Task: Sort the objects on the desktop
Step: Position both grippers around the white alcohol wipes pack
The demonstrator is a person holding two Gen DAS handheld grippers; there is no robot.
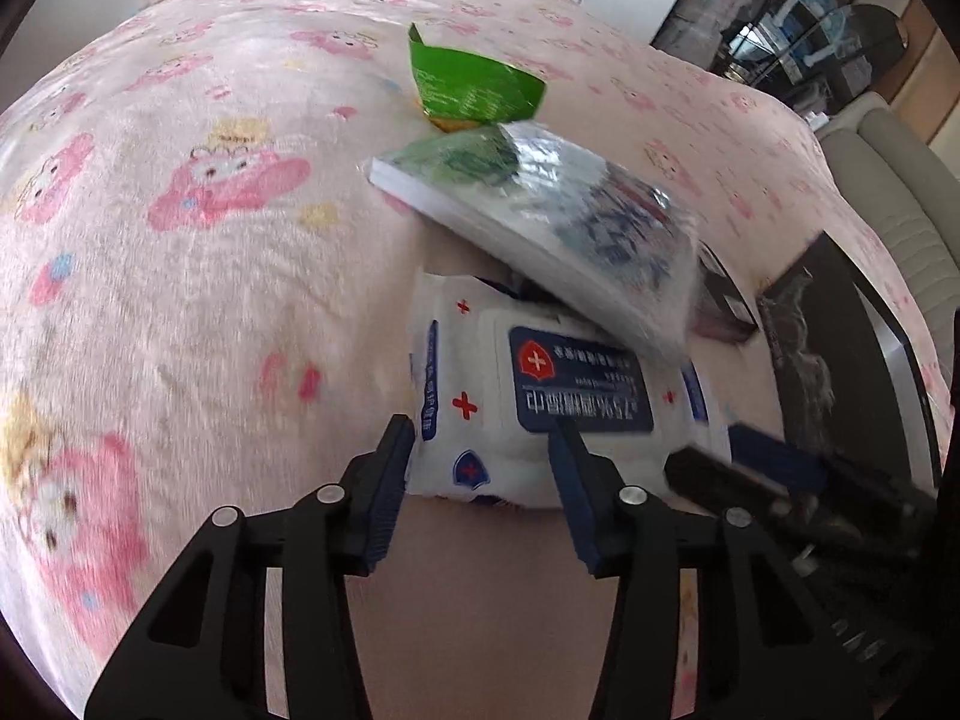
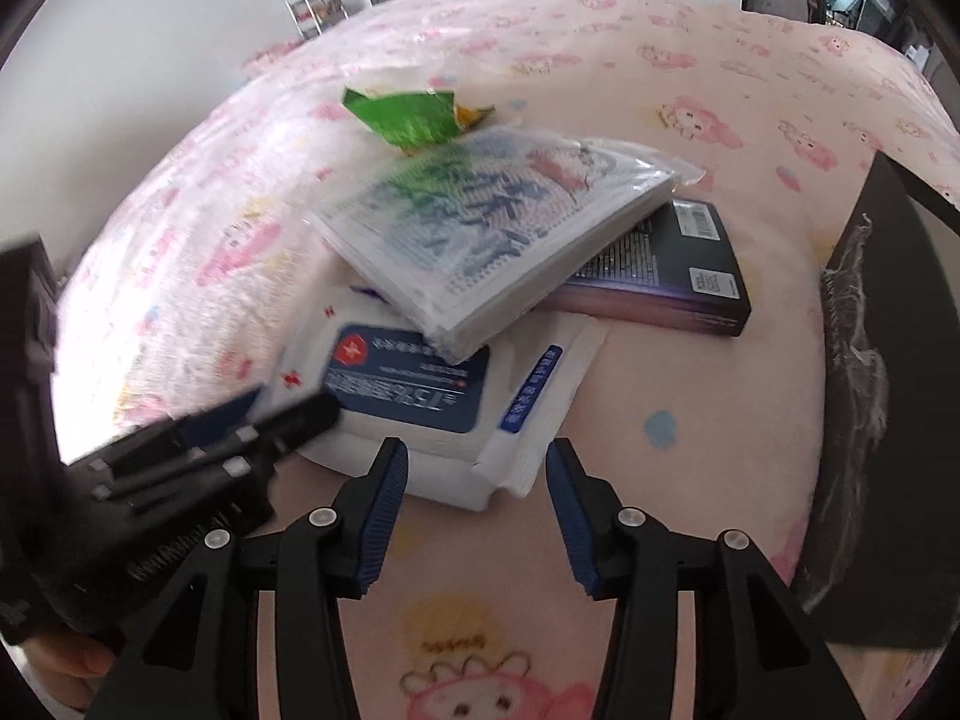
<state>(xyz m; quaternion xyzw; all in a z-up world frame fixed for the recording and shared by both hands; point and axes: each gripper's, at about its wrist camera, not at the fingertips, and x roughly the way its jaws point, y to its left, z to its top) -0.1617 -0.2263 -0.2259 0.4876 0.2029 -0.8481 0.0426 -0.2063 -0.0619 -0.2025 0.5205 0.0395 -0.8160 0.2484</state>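
Both grippers angled down at the pile mid-bed on the pink blanket (image 2: 690, 360). Wipes pack (image 1: 528, 396) lies flat at the bottom; the bagged booklet (image 2: 480, 234) leans tilted across its far edge and onto the dark box (image 2: 678, 276), so it likely must come off first. Left gripper (image 1: 480, 462) part open, jaws straddling the pack's near edge, pads not seen pressing. Right gripper (image 2: 477, 483) part open, empty, at the pack's near corner. Green packet (image 1: 474, 84) beyond the pile
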